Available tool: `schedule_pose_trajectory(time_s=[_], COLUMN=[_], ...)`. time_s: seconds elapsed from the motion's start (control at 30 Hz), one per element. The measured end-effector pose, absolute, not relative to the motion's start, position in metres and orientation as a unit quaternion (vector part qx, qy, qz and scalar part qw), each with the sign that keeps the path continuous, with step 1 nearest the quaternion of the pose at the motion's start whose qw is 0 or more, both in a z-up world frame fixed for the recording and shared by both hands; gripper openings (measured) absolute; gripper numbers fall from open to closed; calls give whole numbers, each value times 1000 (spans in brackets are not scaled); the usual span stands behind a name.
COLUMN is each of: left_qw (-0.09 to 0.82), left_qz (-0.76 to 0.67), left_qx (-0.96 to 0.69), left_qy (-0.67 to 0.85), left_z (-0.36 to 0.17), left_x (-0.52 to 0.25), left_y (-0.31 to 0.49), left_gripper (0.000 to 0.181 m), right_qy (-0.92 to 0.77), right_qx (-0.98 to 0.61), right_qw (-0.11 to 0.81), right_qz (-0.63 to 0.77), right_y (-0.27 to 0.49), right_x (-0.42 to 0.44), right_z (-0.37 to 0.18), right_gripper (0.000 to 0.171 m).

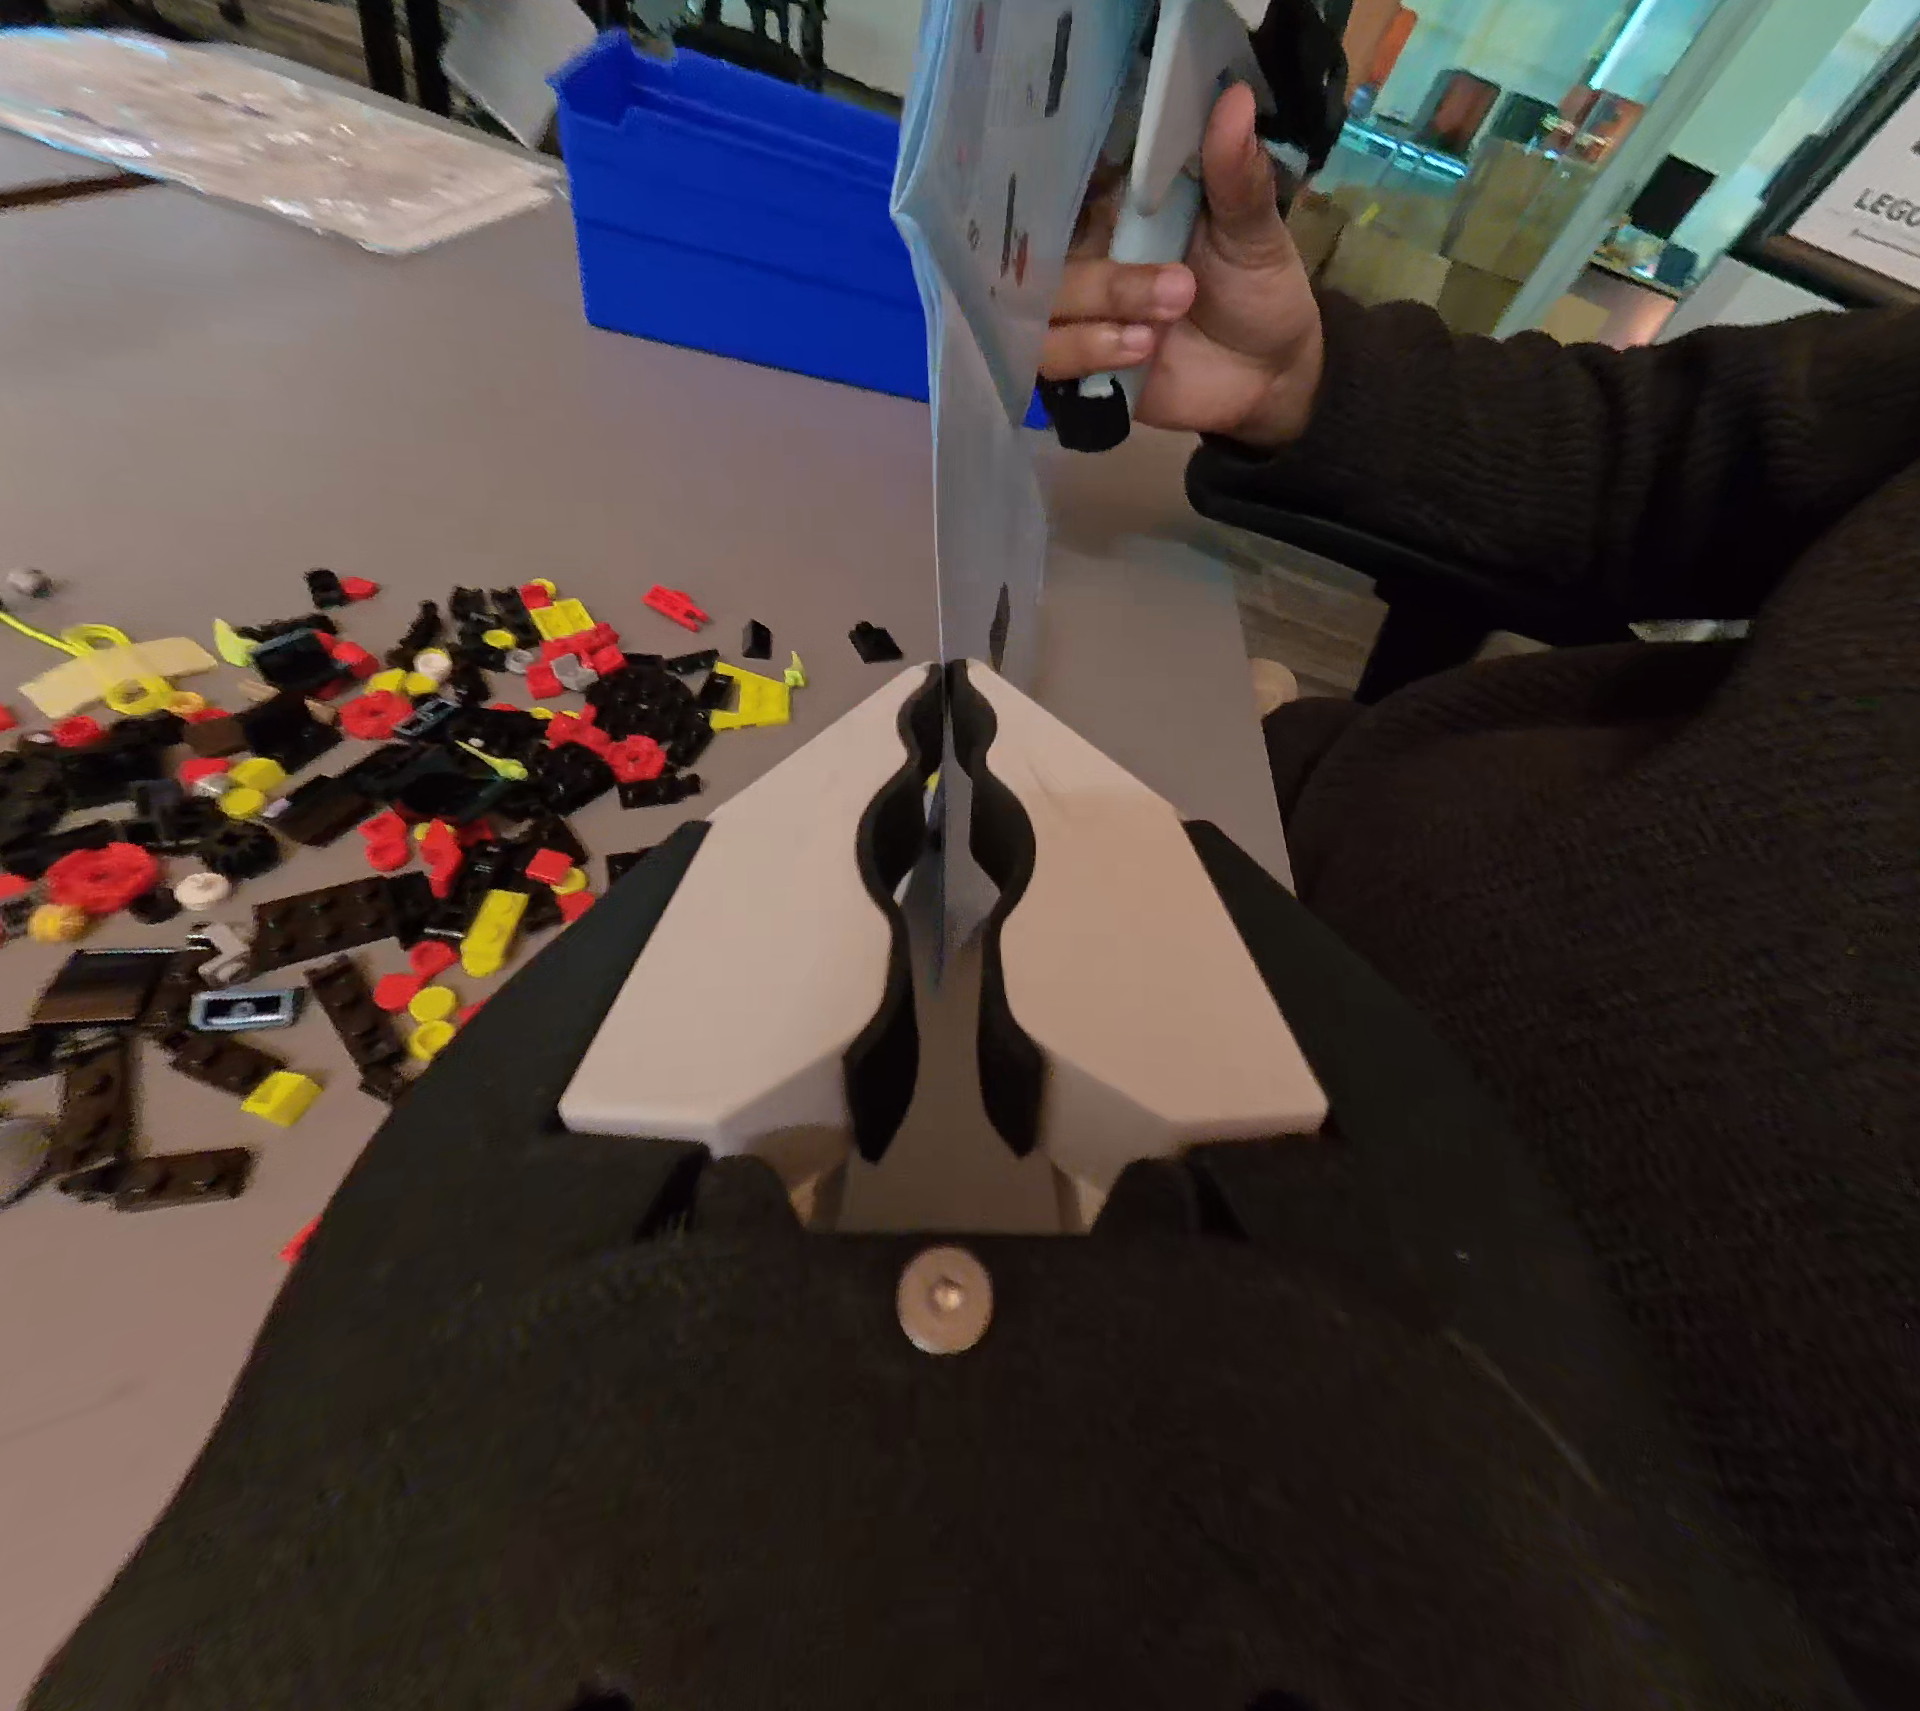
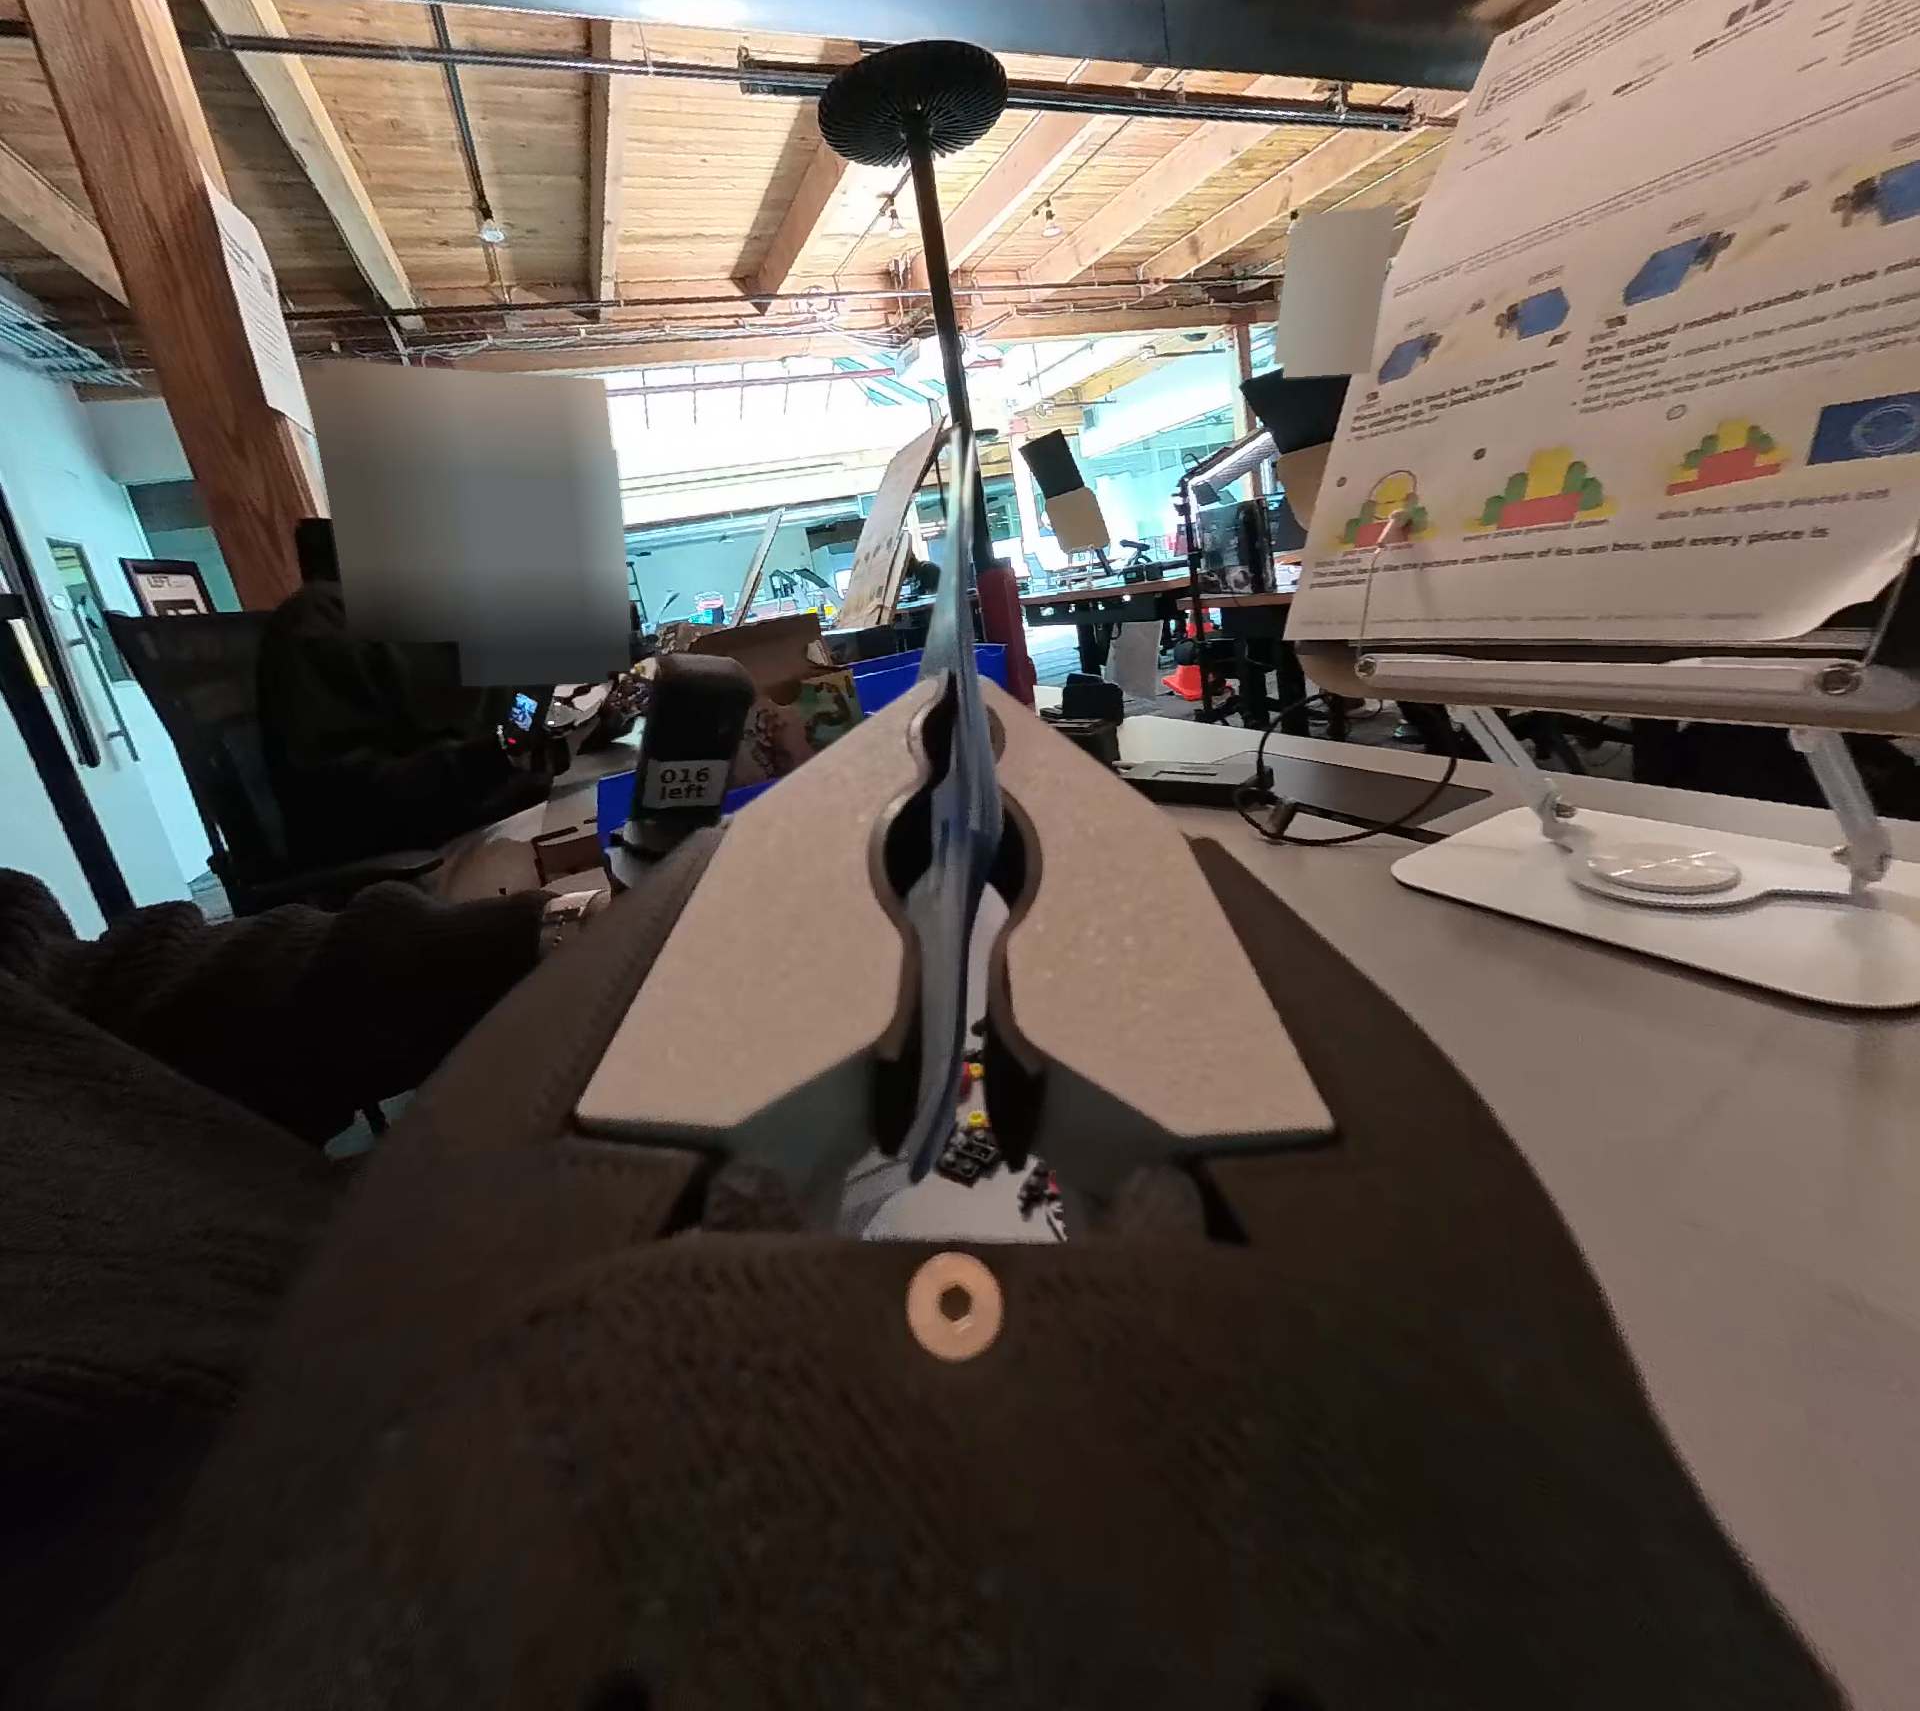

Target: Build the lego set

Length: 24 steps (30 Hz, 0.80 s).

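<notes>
My left gripper (image 1: 948, 674) is shut on the lower edge of a pale blue instruction booklet (image 1: 997, 134), which rises edge-on from its pads. My right gripper (image 2: 961, 697) is shut on the same booklet (image 2: 961, 560), seen edge-on between its pads. In the left wrist view a hand (image 1: 1226, 290) holds the right gripper up at the booklet's far end. A pile of loose black, red and yellow lego pieces (image 1: 312, 809) lies on the grey table (image 1: 571, 466) to the left of my left gripper.
A blue bin (image 1: 727, 227) stands behind the booklet, with a clear plastic bag (image 1: 239, 123) at the far left. A printed sheet on a white stand (image 2: 1642, 311) is at the right, with a cable (image 2: 1351, 814) beside its base (image 2: 1662, 923). A dark sleeve (image 1: 1558, 726) lies at the right. Left tips to right tips: about 20 centimetres.
</notes>
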State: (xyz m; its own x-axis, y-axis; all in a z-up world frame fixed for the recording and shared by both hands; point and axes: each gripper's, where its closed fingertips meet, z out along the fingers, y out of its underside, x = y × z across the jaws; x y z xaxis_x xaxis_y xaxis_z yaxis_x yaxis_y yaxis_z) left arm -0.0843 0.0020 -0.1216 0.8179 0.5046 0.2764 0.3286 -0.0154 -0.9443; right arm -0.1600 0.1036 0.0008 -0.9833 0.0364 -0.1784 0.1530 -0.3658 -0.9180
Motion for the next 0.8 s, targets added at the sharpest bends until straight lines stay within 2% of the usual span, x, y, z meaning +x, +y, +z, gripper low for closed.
schedule_pose_trajectory(time_s=[0.2, 0.8], left_qw=[673, 676], left_qz=[130, 232], left_qx=[-651, -599], left_qy=[-326, -361], left_z=[-99, -78], left_x=[-102, -118], left_y=[-23, -66], left_gripper=[0, 0], right_qy=[576, 680], right_qx=[104, 58], right_qw=[13, -19], right_qz=[-811, -731], right_y=[105, 83], right_x=[-173, -164], right_z=[-8, -48], right_gripper=[0, 0])
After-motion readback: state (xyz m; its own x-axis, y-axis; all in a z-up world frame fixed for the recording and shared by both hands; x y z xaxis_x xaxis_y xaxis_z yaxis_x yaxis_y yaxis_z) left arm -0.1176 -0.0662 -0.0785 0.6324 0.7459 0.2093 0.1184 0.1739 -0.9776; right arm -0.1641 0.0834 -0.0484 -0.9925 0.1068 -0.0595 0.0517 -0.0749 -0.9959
